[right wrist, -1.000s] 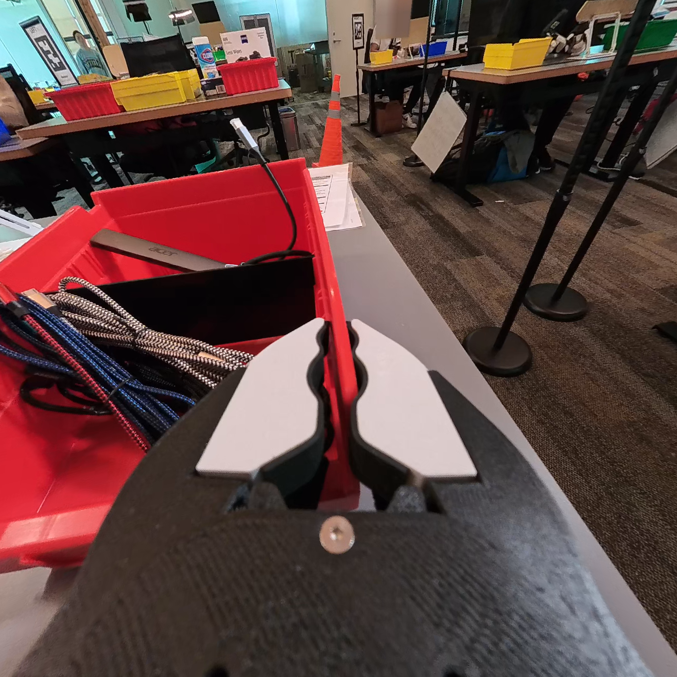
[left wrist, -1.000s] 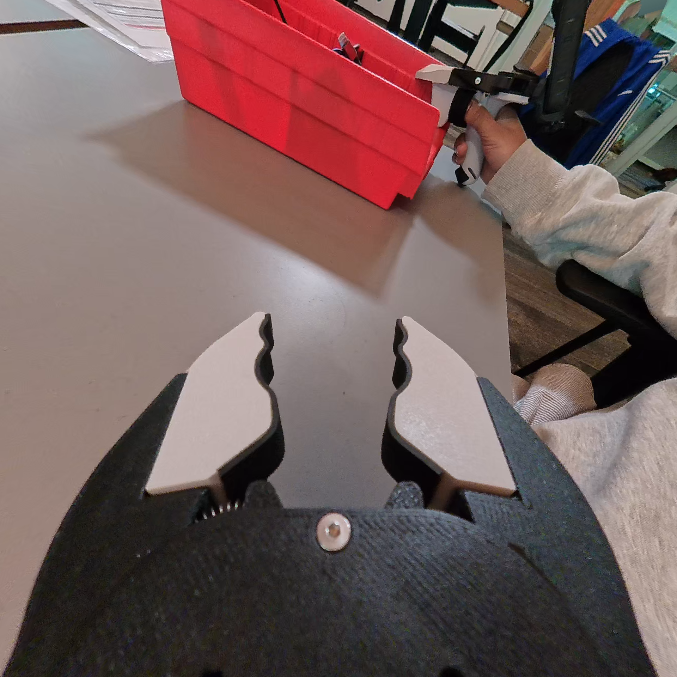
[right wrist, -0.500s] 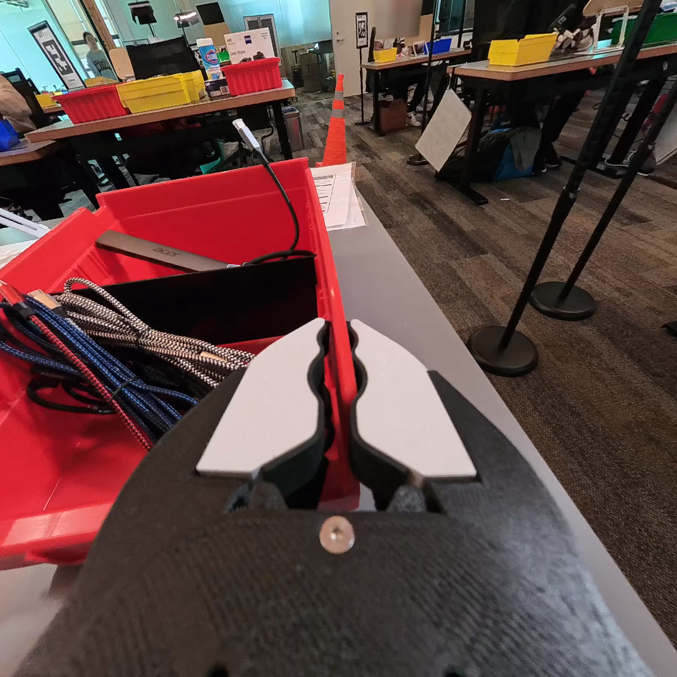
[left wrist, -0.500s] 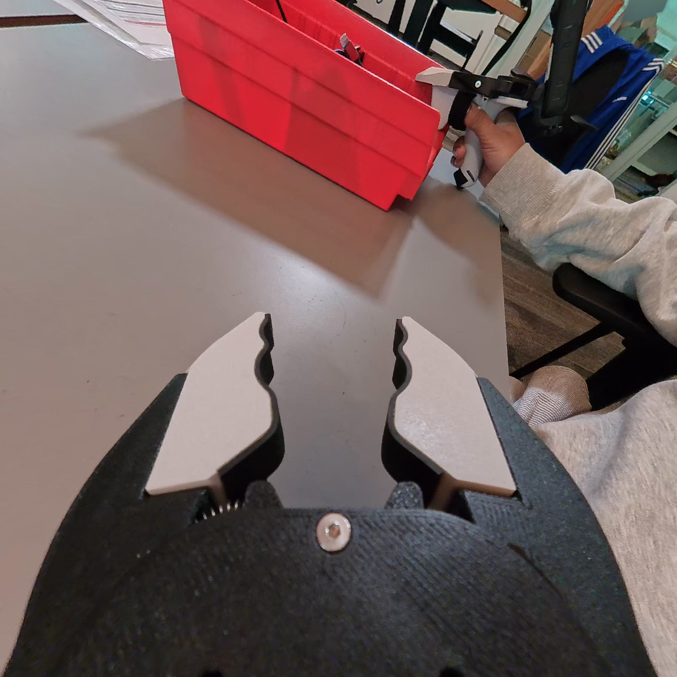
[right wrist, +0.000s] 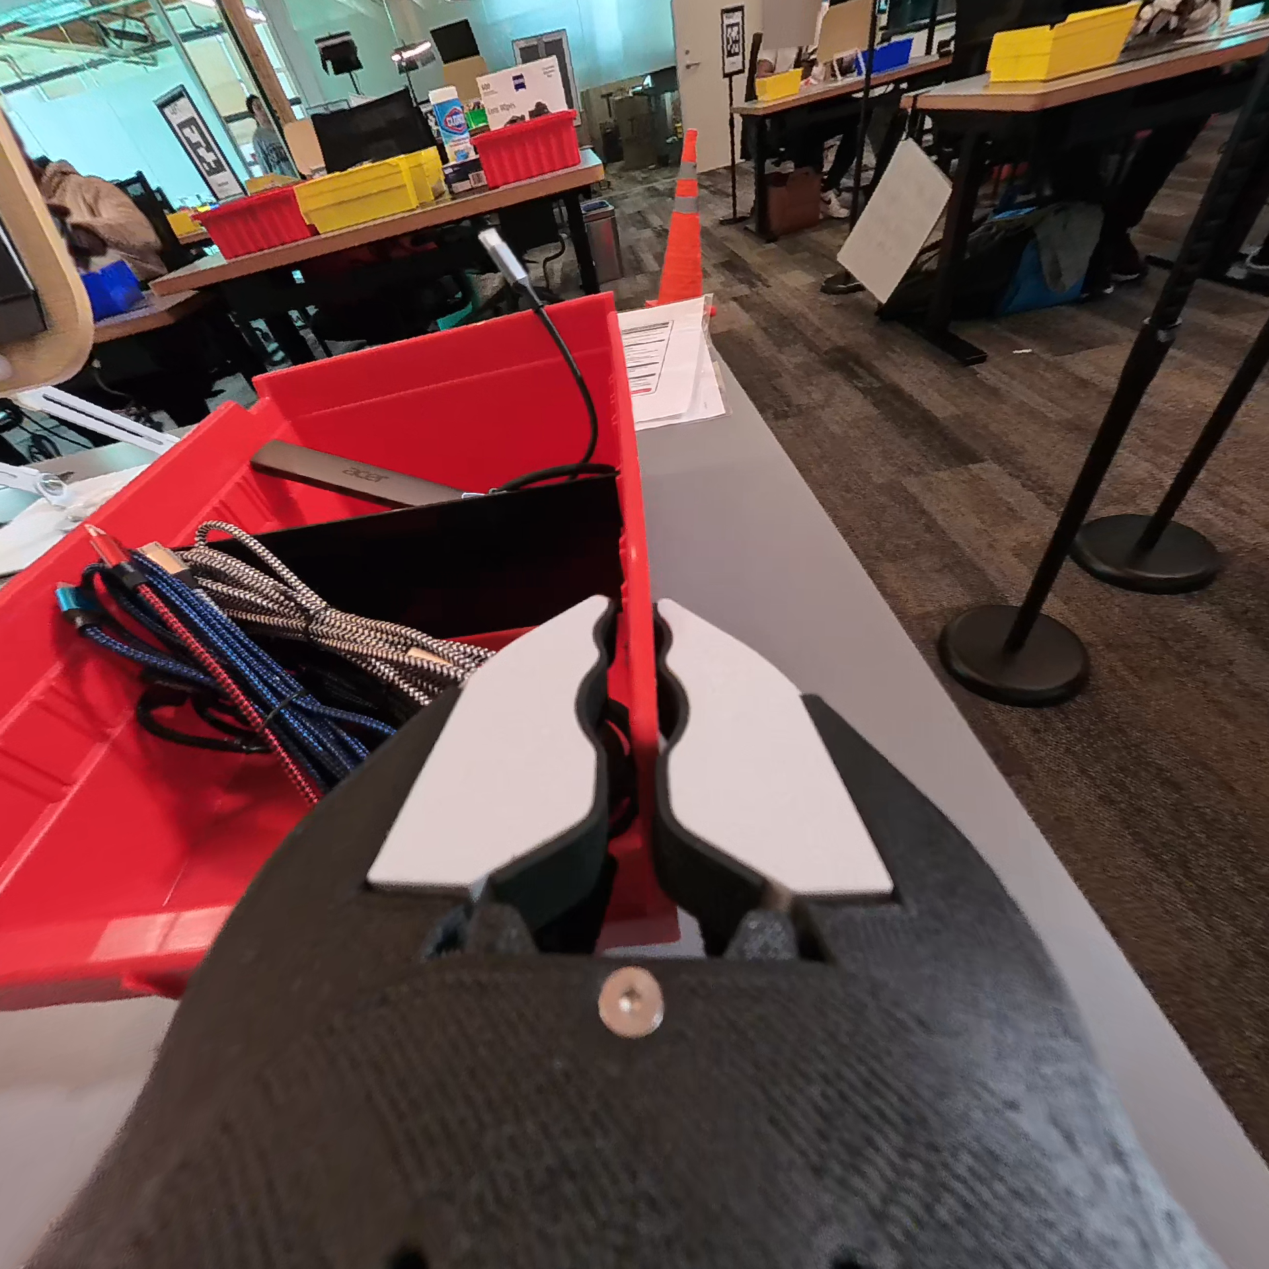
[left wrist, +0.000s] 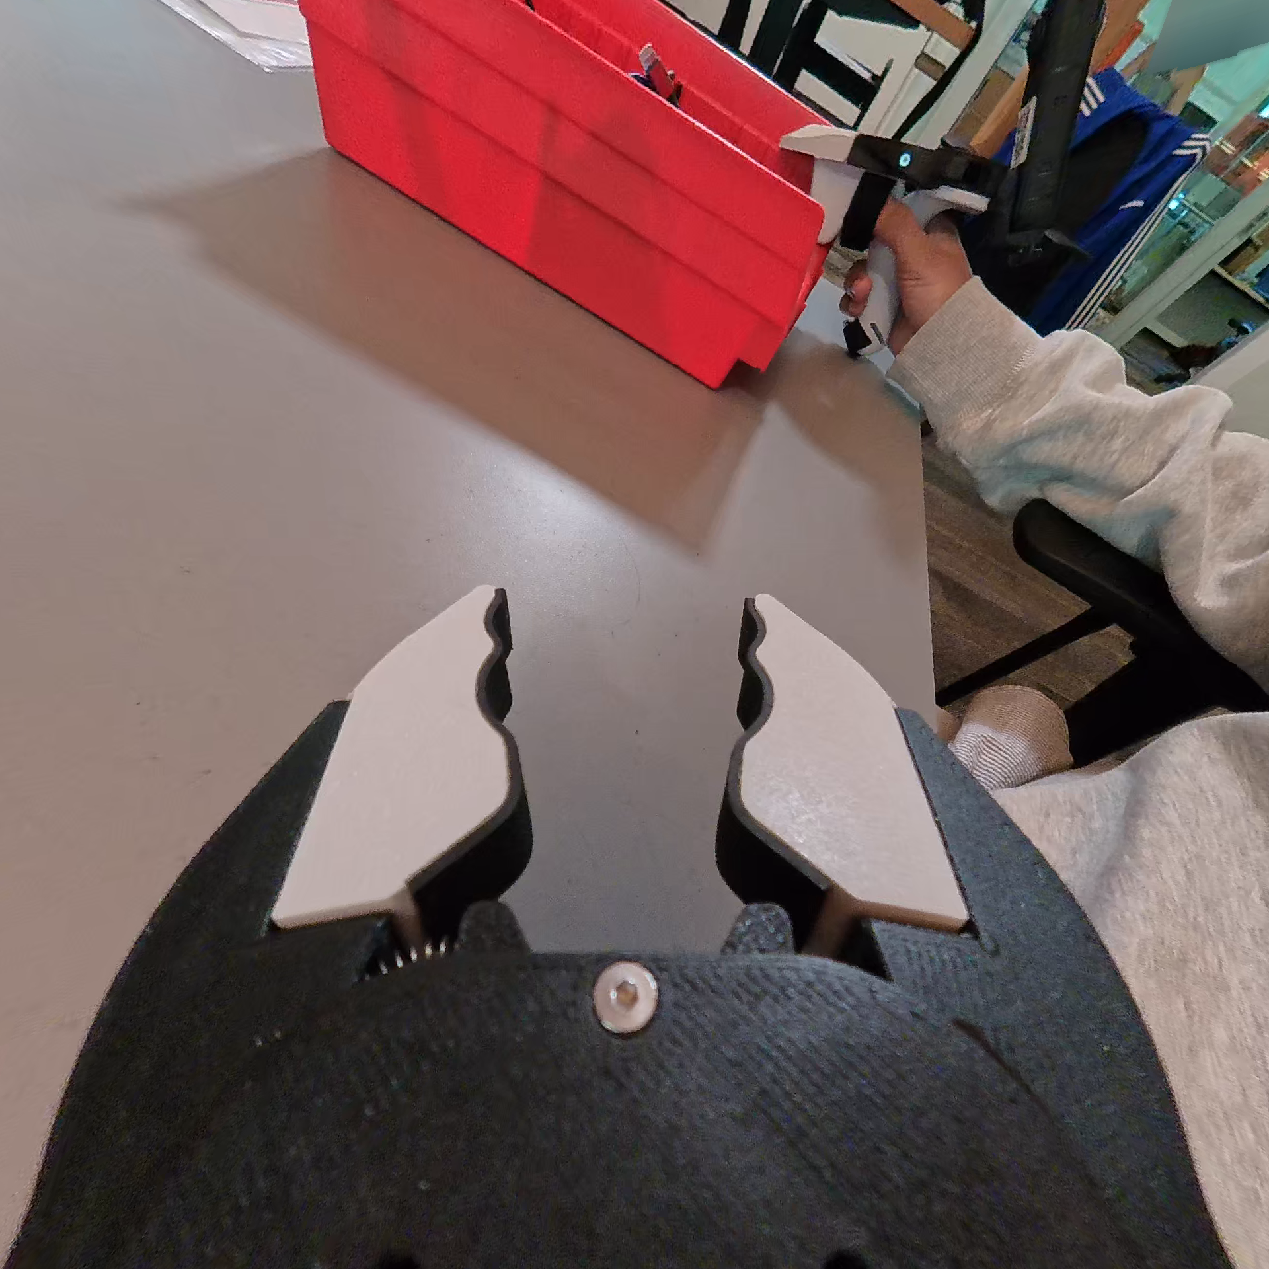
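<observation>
My right gripper (right wrist: pixel 633 608) is shut on the right side wall of a red bin (right wrist: pixel 446 398), near its front corner. The bin holds a bundle of braided cables (right wrist: pixel 275 638) in blue, red and black-white, a black divider (right wrist: pixel 446 556), and a slim dark device (right wrist: pixel 343 470) with a black cable (right wrist: pixel 584 412). My left gripper (left wrist: pixel 625 604) is open and empty, low over the bare grey table (left wrist: pixel 275 481), well short of the bin (left wrist: pixel 549 192). In the left wrist view the right gripper (left wrist: pixel 807 141) shows at the bin's corner, held by a hand (left wrist: pixel 913 275).
The table's right edge runs close beside the bin. Paper sheets (right wrist: pixel 669 364) lie behind the bin. Black stand bases (right wrist: pixel 1013 652) and an orange cone (right wrist: pixel 683 226) stand on the carpet. A grey sleeve (left wrist: pixel 1099 439) and a black chair (left wrist: pixel 1133 618) are to the right. The grippers' ends are close to 45 centimeters from one another.
My right gripper stays shut on the bin wall and has turned a little, so more of the bin's inside shows; the bin has shifted slightly. My left gripper is unchanged.
</observation>
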A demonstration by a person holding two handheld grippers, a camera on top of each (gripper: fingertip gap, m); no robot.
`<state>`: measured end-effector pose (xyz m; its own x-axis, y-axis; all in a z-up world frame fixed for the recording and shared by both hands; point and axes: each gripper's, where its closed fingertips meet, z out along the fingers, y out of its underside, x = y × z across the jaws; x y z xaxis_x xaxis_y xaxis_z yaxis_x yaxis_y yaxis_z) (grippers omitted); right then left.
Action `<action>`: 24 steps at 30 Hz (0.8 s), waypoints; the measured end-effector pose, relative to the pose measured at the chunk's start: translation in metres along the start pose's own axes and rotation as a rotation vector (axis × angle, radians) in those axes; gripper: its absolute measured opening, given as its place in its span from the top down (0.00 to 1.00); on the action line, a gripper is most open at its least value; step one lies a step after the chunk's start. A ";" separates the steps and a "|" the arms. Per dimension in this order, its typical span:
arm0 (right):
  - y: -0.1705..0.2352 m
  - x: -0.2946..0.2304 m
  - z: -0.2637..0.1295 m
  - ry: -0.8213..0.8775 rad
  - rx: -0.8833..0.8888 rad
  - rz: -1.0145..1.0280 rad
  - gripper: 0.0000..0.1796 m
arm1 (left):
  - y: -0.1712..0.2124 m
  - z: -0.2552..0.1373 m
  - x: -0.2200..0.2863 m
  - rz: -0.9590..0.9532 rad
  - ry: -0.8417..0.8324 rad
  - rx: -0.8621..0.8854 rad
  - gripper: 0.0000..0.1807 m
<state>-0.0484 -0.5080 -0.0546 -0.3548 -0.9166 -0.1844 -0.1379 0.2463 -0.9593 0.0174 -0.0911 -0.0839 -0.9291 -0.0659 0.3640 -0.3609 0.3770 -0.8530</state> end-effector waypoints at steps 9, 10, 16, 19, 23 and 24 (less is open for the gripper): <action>0.003 0.002 -0.002 -0.033 -0.016 0.070 0.94 | 0.001 0.000 0.000 -0.014 0.008 -0.003 0.63; 0.003 0.002 -0.002 -0.034 -0.017 0.073 0.94 | 0.001 0.000 0.000 -0.015 0.008 -0.003 0.63; 0.004 0.002 -0.002 -0.042 -0.022 0.079 0.93 | 0.001 0.000 0.000 -0.024 0.013 -0.003 0.63; 0.005 0.001 -0.004 -0.036 -0.030 0.073 0.91 | 0.001 0.000 0.000 -0.027 0.015 -0.004 0.63; 0.004 0.002 -0.007 0.003 -0.023 0.016 0.86 | 0.001 -0.001 -0.001 -0.038 0.019 0.000 0.63; 0.003 0.003 -0.007 0.021 -0.017 -0.007 0.84 | 0.001 -0.001 -0.001 -0.042 0.020 0.001 0.63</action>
<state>-0.0565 -0.5076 -0.0562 -0.3727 -0.9116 -0.1732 -0.1561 0.2456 -0.9567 0.0184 -0.0900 -0.0845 -0.9113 -0.0628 0.4069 -0.3996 0.3732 -0.8373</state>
